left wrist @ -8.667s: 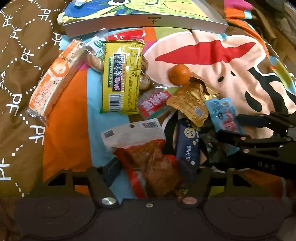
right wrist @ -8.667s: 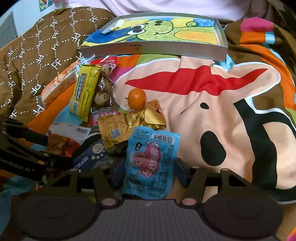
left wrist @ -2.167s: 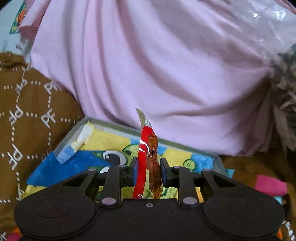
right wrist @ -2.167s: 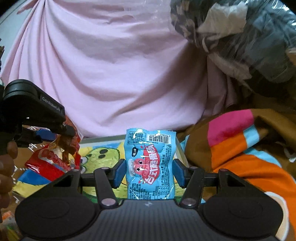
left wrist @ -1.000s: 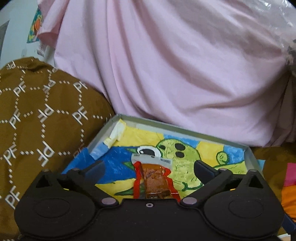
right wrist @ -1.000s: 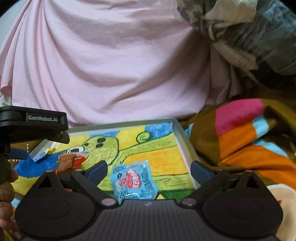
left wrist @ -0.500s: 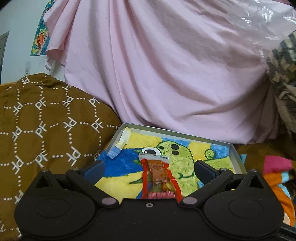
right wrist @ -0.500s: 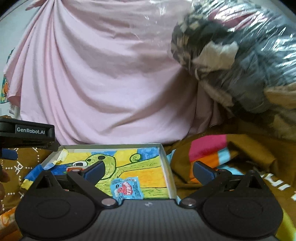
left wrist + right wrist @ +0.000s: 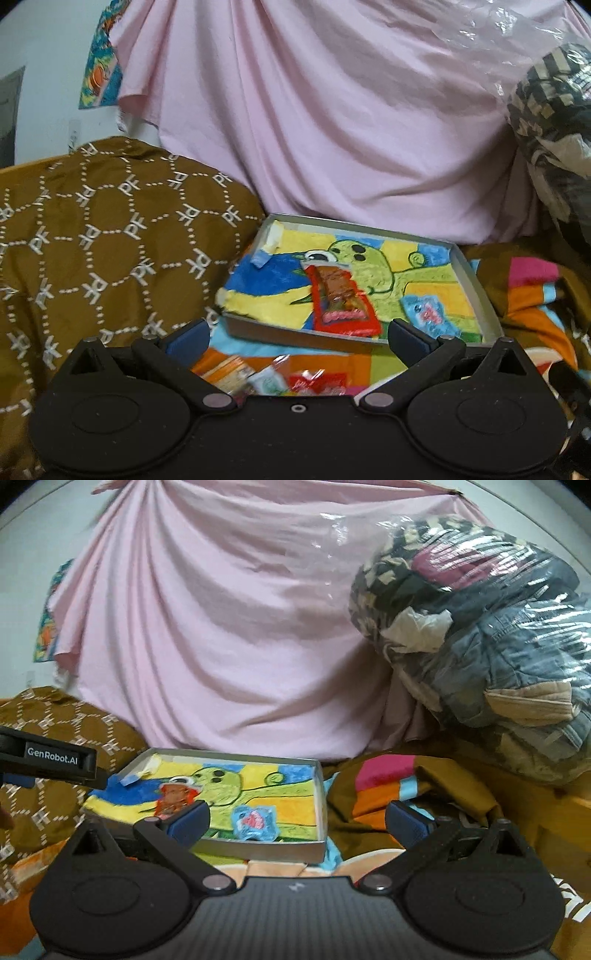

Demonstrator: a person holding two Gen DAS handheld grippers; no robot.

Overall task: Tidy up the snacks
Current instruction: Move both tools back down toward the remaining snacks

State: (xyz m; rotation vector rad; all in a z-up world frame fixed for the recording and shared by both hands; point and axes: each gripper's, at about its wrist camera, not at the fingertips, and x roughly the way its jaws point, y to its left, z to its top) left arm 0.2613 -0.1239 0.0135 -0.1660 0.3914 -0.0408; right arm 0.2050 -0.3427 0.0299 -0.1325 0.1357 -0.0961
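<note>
Both hand-held grippers, left (image 9: 295,334) and right (image 9: 297,821), are spread wide and empty, drawn farther back from the tray (image 9: 291,334) than a moment ago. Ahead, well apart, red packet (image 9: 341,299) and blue packet (image 9: 254,822) lie inside. Blurred loose snacks (image 9: 273,376) sit partly hidden below.

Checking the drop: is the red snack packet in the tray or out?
In. The red snack packet lies flat on the tray floor, inside its rim; the left gripper is open and empty.
</note>
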